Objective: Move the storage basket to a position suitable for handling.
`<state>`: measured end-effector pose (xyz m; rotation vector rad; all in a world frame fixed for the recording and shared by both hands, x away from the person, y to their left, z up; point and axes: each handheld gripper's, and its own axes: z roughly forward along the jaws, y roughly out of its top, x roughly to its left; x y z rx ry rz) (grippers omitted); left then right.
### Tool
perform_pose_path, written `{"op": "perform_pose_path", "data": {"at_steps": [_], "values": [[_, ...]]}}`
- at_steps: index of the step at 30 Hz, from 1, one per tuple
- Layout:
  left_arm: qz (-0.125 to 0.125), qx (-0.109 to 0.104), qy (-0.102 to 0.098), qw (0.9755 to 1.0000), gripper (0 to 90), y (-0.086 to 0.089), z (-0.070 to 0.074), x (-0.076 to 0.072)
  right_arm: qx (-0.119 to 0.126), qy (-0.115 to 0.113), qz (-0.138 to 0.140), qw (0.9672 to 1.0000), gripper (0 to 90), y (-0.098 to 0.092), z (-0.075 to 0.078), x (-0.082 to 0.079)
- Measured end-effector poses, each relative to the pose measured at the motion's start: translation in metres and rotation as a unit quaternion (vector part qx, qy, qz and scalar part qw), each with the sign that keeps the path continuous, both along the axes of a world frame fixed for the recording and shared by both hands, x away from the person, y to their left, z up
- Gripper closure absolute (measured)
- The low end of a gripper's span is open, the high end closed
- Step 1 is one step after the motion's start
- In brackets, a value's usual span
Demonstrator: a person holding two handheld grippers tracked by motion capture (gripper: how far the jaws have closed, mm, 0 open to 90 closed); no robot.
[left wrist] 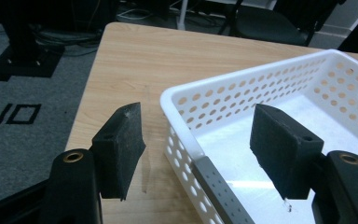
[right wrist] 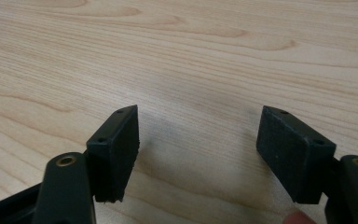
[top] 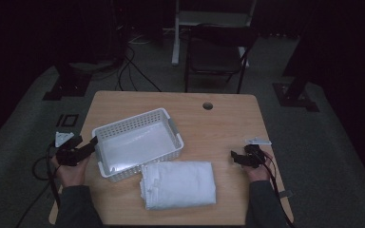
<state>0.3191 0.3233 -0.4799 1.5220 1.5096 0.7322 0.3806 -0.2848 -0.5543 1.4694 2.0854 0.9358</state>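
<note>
A white perforated basket (top: 138, 142) stands empty on the left half of the wooden table (top: 228, 118). In front of it lies a folded white cloth (top: 178, 184). My left gripper (top: 87, 141) is at the basket's left end. In the left gripper view the left gripper (left wrist: 198, 114) is open and straddles the basket's corner wall (left wrist: 182, 135): one pad (left wrist: 121, 144) is outside and the other pad (left wrist: 282, 149) is inside, neither touching it. My right gripper (top: 234, 157) is to the right of the cloth. The right gripper (right wrist: 199, 114) stands open over bare wood with nothing between its pads.
A round cable hole (top: 207, 105) sits near the table's far edge. Behind the table a dark chair (top: 216, 54) and cables (top: 130, 71) rest on the grey carpet. The table's left edge (left wrist: 81, 112) runs close to my left gripper.
</note>
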Motion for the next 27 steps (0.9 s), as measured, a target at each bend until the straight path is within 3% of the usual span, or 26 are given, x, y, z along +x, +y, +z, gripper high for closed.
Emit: {"op": "perform_pose_path", "data": {"at_steps": [3, 15, 27], "values": [[-0.008, 0.007, 0.007, 0.9999, 34.0, -0.005, -0.002, 0.001, -0.017, -0.009, 0.002, 0.9998, 24.4, 0.003, -0.002, -0.001], [-0.010, 0.014, 0.006, 0.9998, 34.0, -0.011, -0.003, -0.011, -0.016, -0.015, 0.008, 0.9997, 20.1, 0.004, -0.004, -0.002], [-0.019, 0.024, 0.022, 0.9993, 34.1, -0.023, -0.010, -0.026, -0.017, -0.014, 0.012, 0.9997, 18.9, 0.004, -0.004, -0.002]]}}
